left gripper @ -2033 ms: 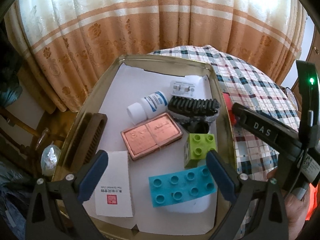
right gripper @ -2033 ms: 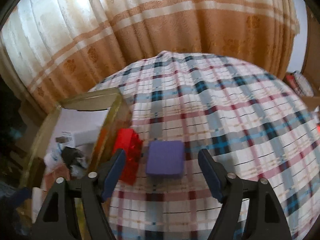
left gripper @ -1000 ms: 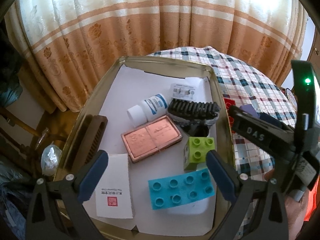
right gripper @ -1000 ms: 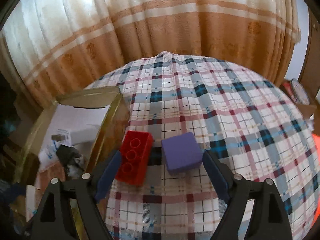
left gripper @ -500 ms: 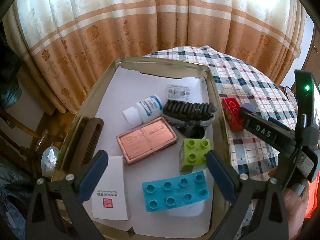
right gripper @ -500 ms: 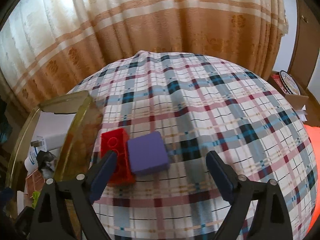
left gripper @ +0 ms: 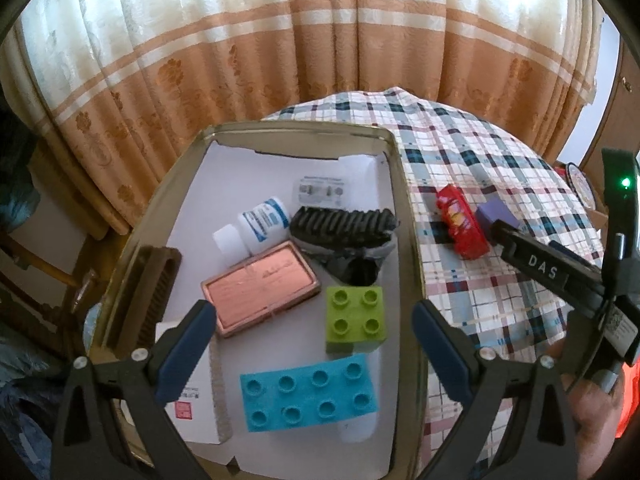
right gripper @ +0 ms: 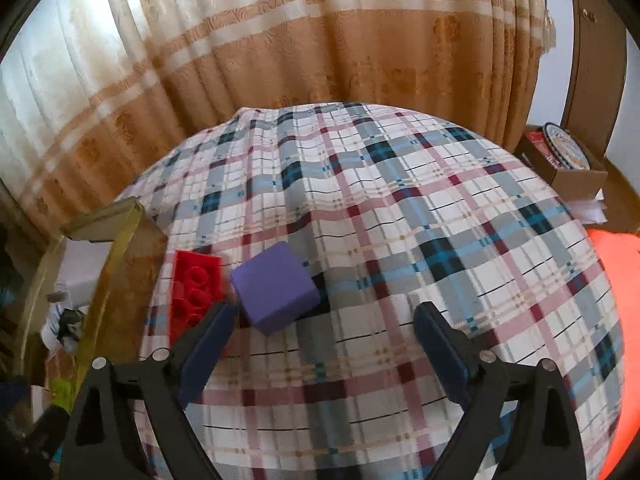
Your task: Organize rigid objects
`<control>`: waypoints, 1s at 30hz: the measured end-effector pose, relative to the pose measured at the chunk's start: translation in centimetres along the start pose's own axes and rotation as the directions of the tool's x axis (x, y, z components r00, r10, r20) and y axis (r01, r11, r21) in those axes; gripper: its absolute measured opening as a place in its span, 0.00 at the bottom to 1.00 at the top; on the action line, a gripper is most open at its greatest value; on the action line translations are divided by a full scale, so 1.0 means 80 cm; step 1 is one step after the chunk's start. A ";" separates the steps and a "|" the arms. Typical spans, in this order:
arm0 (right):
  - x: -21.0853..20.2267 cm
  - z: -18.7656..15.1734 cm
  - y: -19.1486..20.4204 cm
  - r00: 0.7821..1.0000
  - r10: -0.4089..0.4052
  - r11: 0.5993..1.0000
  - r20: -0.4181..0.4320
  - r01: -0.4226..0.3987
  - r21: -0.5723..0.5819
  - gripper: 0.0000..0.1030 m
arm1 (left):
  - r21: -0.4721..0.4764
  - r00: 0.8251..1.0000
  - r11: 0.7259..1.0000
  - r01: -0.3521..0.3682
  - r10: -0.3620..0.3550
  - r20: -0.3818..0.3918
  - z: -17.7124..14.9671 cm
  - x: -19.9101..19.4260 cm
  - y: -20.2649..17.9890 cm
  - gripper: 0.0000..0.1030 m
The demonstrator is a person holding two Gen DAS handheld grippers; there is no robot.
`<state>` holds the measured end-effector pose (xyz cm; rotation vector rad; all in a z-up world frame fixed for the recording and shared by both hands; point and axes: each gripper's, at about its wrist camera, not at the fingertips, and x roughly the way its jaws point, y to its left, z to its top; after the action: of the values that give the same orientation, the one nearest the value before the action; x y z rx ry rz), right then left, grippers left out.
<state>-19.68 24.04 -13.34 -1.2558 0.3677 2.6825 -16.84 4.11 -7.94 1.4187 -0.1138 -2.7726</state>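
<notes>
two loose pieces lie on the plaid tablecloth (right gripper: 400,240) just outside the gold tray (left gripper: 408,240): a red building brick (right gripper: 194,292) nearest the tray wall and a purple cube (right gripper: 276,286) touching or nearly touching its far side. the right gripper (right gripper: 320,334) hovers over the cloth with its tongs spread wide and nothing between them; the cube sits just past its left finger. the left gripper (left gripper: 312,332) hangs above the tray, tongs spread and empty. inside lie a blue brick (left gripper: 308,392), green brick (left gripper: 354,318), copper tin (left gripper: 260,288), white bottle (left gripper: 256,226) and black brush (left gripper: 344,222).
</notes>
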 end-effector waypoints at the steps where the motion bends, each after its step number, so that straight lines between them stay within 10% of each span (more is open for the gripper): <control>1: 0.002 0.000 0.000 1.000 -0.016 1.000 -0.006 0.015 -0.014 0.90 | 0.004 1.000 1.000 -0.006 0.006 0.003 0.002 0.000 -0.002 0.97; 13: 0.018 0.015 0.008 1.000 0.004 0.993 -0.001 -0.004 -0.116 0.73 | 0.024 0.999 1.000 -0.017 0.017 0.035 0.032 -0.002 -0.030 0.97; 20: 0.015 0.023 -0.014 1.000 0.013 0.989 -0.005 -0.014 -0.149 0.15 | 0.052 0.999 0.998 -0.019 0.018 0.035 0.040 0.004 -0.068 0.97; 30: -0.017 0.021 -0.094 1.000 0.014 0.999 0.004 -0.014 -0.040 0.15 | 0.121 0.998 0.991 -0.053 0.047 0.047 0.048 0.033 -0.159 0.96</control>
<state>-18.22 31.68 -12.43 -1.2630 0.3255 2.7169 -21.39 16.86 -8.82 1.3592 -0.3216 -2.8006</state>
